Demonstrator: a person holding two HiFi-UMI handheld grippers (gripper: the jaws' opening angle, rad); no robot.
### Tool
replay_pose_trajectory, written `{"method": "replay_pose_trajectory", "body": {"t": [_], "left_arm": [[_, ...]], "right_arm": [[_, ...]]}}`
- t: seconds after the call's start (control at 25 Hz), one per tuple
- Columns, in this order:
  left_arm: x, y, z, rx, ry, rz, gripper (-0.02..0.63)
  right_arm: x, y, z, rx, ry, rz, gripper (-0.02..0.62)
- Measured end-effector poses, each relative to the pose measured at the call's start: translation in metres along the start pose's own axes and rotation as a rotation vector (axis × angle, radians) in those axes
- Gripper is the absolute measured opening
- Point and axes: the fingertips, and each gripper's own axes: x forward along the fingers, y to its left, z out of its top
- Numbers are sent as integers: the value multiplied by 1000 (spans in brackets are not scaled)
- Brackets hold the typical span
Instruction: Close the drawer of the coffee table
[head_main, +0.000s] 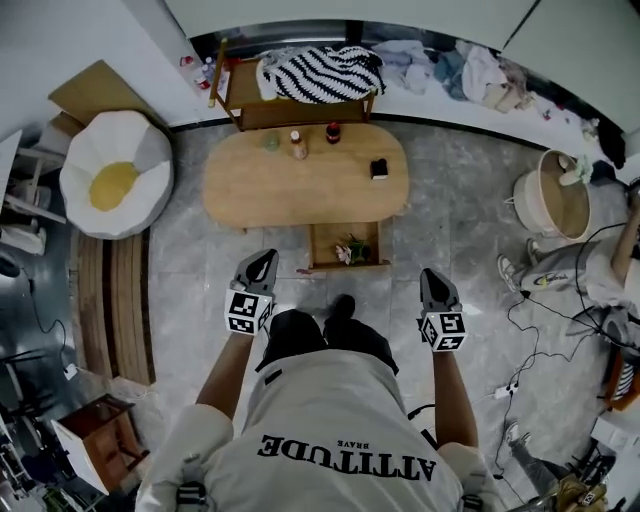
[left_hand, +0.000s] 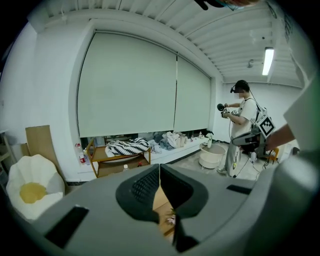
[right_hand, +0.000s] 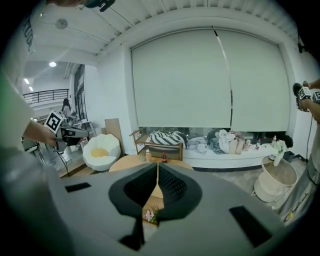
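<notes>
— Where's the drawer (head_main: 322, 243)?
— Pulled out on the near side of the coffee table (head_main: 290, 185), flowers (head_main: 350, 252) inside (pink ones).
— And the grippers?
— The left gripper (head_main: 262, 260) and right gripper (head_main: 432, 276) are both closed and empty, flanking it without touching.

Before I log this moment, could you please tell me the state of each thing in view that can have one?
drawer: pulled out, open.
left tongs: shut, empty.
right tongs: shut, empty.
bottles: upright on the coffee table.
window blinds: down.
</notes>
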Motion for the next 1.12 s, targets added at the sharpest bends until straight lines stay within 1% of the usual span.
{"method": "replay_pose_trajectory", "body": {"t": [0.28,0.56,0.8,0.96,1.12], "left_arm": [[8,-12,-9,-16,21,24,21],[18,-4,-33,-44,64,27,21],[27,10,-53,-45,73,16,21],[44,21,-74,-48,98,-1,21],[60,29,-103,-43,131,-20,21]], "right_arm": [[22,-13,-13,13,30,16,21],[46,2,-34,22,65,22,21],[62,11,-54,13,109,-7,21],[78,10,-70,15,132,-21,21],[93,10,-95,21,165,-27,21]]}}
